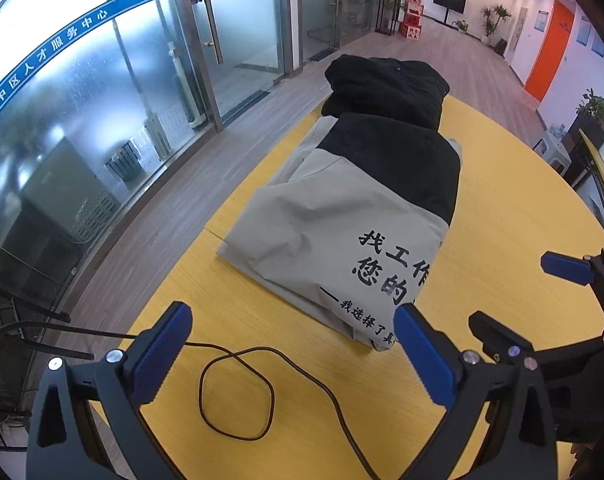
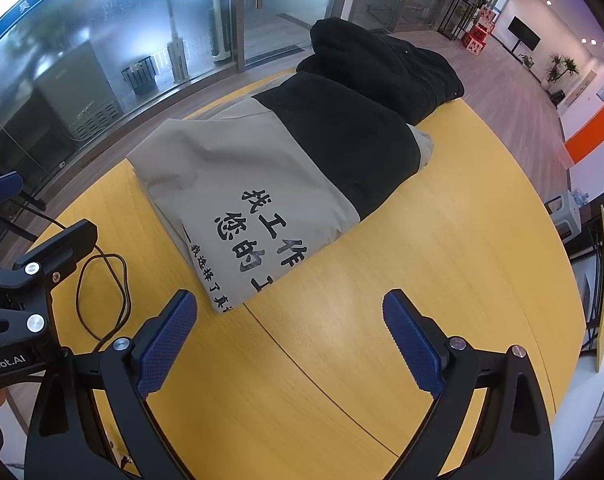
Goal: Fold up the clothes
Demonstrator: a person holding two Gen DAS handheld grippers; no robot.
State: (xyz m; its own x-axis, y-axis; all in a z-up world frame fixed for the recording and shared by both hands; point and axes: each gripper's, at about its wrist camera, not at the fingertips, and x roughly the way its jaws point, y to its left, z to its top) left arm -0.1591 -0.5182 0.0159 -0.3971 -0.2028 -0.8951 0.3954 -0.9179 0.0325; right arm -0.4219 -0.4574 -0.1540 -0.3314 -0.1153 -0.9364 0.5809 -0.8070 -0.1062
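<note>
folded grey vest (image 1: 333,216) lies on yellow table (image 1: 501,240), black garment (image 1: 385,84) behind.

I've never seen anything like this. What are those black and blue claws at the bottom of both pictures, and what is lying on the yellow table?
Each claw is a hand-held gripper with a camera looking along its two fingers, one picture per hand. The left gripper and the right gripper are both open and hold nothing. On the yellow table lies a folded grey and black garment printed with Chinese characters, with a black garment bundled at its far end. A thin black cable loops on the table in front of the left gripper.
</note>
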